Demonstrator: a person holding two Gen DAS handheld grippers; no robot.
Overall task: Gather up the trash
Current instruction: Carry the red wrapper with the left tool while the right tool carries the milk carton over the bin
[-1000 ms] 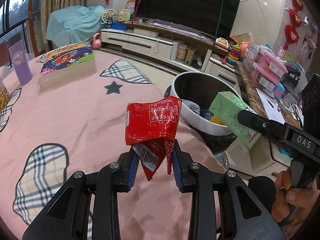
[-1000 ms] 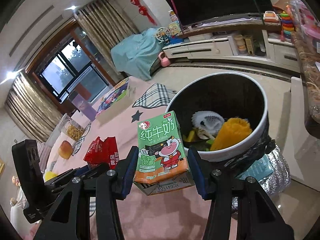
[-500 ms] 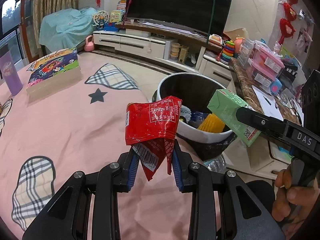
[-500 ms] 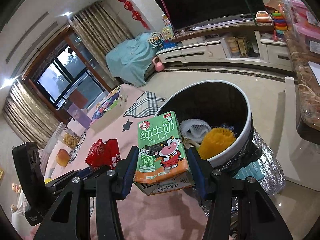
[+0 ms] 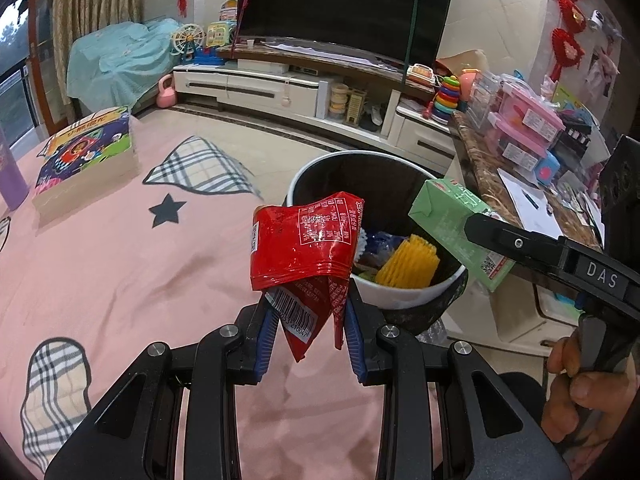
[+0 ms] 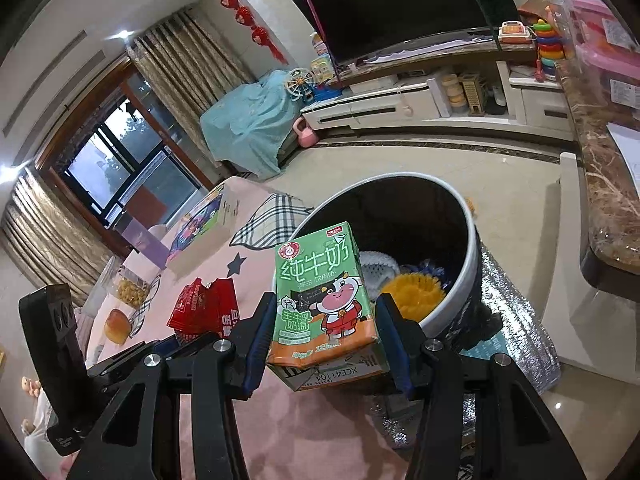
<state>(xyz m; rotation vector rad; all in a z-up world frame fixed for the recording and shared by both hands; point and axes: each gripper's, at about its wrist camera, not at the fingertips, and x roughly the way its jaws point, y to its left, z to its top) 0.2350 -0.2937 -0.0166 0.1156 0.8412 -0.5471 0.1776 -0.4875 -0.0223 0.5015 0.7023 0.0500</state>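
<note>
Left gripper (image 5: 308, 316): clamped on red wrapper (image 5: 306, 246), just short of bin's near rim.
Right gripper (image 6: 324, 336): clamped on upright milk carton (image 6: 322, 296).
Bin (image 5: 404, 300): ahead, below both.
Nearer: carton, already over bin's rim in left view.

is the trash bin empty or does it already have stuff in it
Not empty: the bin already holds a yellow ridged piece and white netting.

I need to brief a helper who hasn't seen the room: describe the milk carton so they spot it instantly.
Start at the big round bin with the white rim, beside the pink tablecloth. Just in front of its rim, the milk carton is clamped upright in the right gripper. It is the only green box, with a cartoon cow, unlike the crumpled red wrapper.
</note>
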